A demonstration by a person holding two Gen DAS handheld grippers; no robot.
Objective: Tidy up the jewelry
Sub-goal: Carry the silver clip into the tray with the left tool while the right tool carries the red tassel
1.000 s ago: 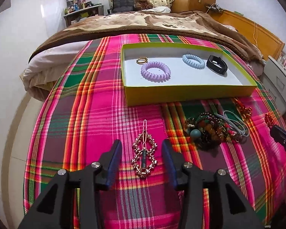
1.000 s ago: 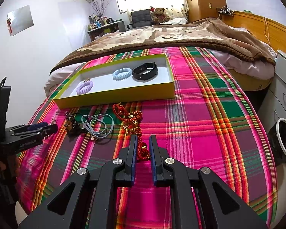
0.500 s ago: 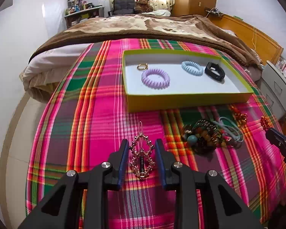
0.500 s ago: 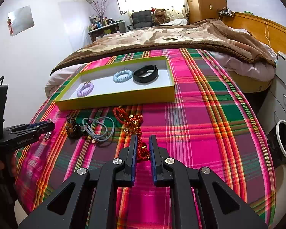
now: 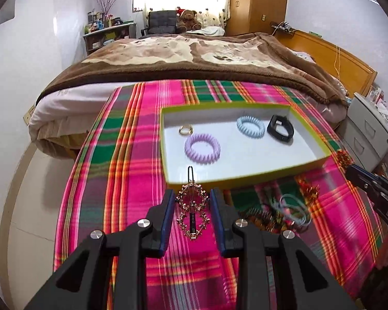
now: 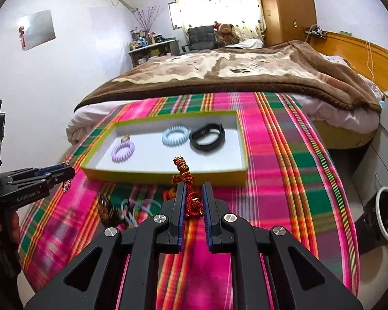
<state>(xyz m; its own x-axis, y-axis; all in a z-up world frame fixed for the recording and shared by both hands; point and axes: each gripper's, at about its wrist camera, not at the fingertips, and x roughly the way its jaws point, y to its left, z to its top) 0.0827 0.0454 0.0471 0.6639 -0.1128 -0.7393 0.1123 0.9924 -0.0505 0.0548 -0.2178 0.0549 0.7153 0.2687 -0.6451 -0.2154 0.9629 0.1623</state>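
Box on plaid cloth: gold ring, purple coil, blue coil, black band. Left gripper clamped on hairclip; right gripper clamped on red tassel.

black hand-held gripper, blue finger pads, silver screws, white "genrobot.ai" lettering

Glittering metal hair clip, woven plaid cloth, fuzzy brown blanket, smooth matt white-lined box

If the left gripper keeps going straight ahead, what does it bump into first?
Probably the near wall of the yellow-green tray. The left gripper, gripping the rhinestone hair clip, points right at it, though depth is unclear.
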